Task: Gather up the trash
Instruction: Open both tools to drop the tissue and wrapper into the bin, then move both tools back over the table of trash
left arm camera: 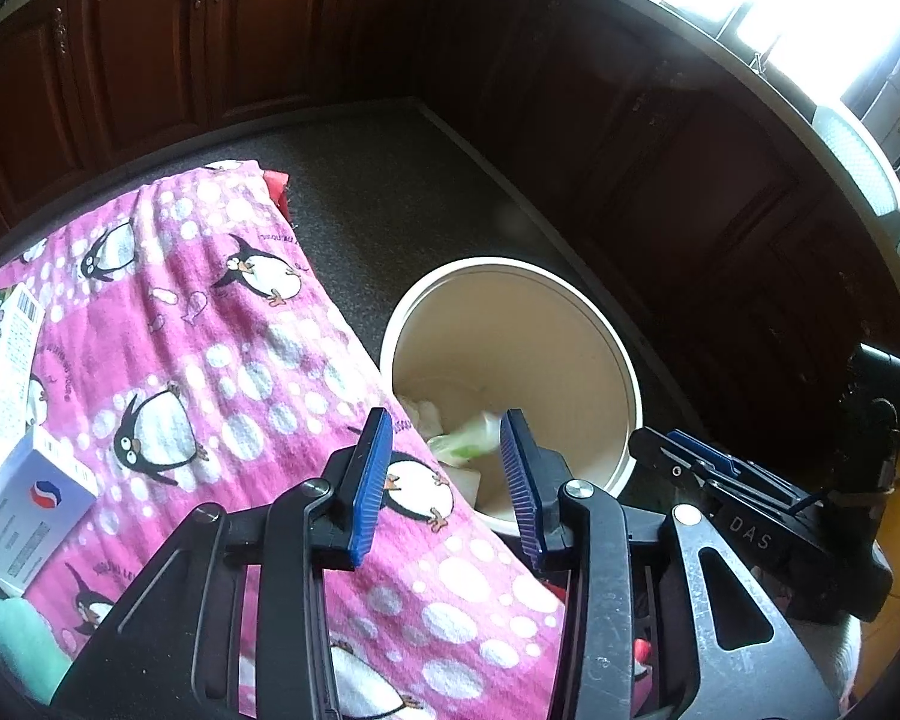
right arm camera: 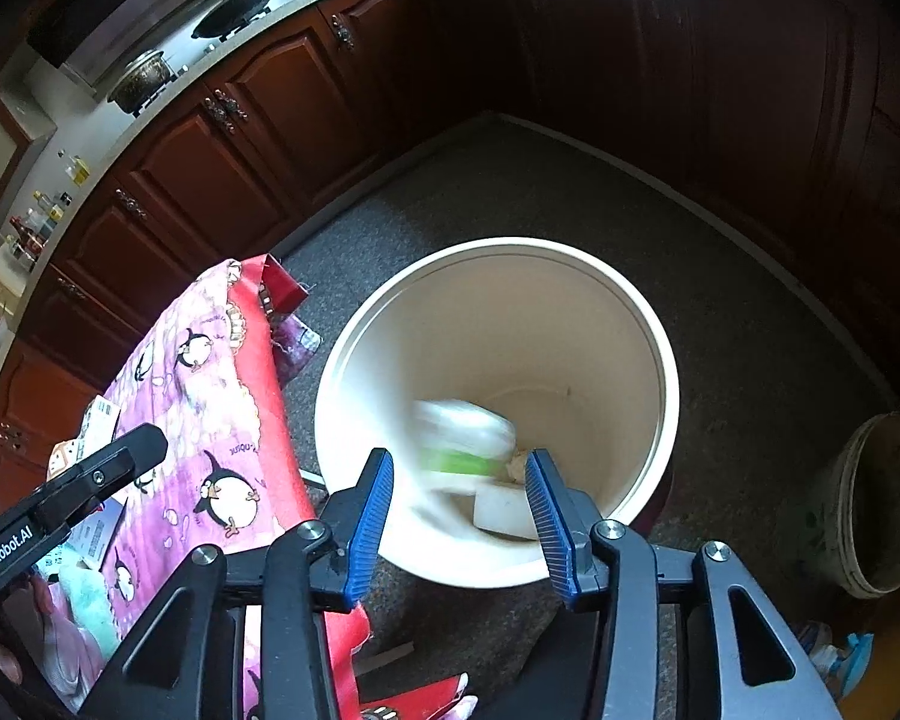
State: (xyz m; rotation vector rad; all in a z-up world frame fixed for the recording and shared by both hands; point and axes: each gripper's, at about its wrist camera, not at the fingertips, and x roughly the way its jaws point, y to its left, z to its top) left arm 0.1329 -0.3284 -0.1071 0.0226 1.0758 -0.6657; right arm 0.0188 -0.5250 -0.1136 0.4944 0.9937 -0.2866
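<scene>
We look down along both grippers at a cream plastic bucket [right arm camera: 648, 360] standing on a dark speckled floor [right arm camera: 720, 252], just beside a table draped in a pink penguin-print cloth [left arm camera: 222, 360]. Our left gripper [left arm camera: 444, 480] hangs over the cloth's edge and the near rim of the bucket, its blue pads [left arm camera: 369, 480] parted with nothing between them. Our right gripper [right arm camera: 459, 525] hangs above the bucket's near side, its jaws also apart and empty – in the gap beyond them we see a blurred white-and-green piece of trash [right arm camera: 465, 438] inside the bucket, touching neither pad. Under it, on the bucket's bottom, lie a white block-shaped piece [right arm camera: 501, 507] and some crumpled white scraps [left arm camera: 423, 414]. On the cloth at the far left of the left view sit a white-and-blue box [left arm camera: 27, 516] and a printed carton [left arm camera: 0, 360] – both well apart from the bucket. Dark red-brown cabinets [right arm camera: 222, 180] run along the walls behind, and a second, dirty grey bucket [right arm camera: 876, 504] stands on the floor to the right
</scene>
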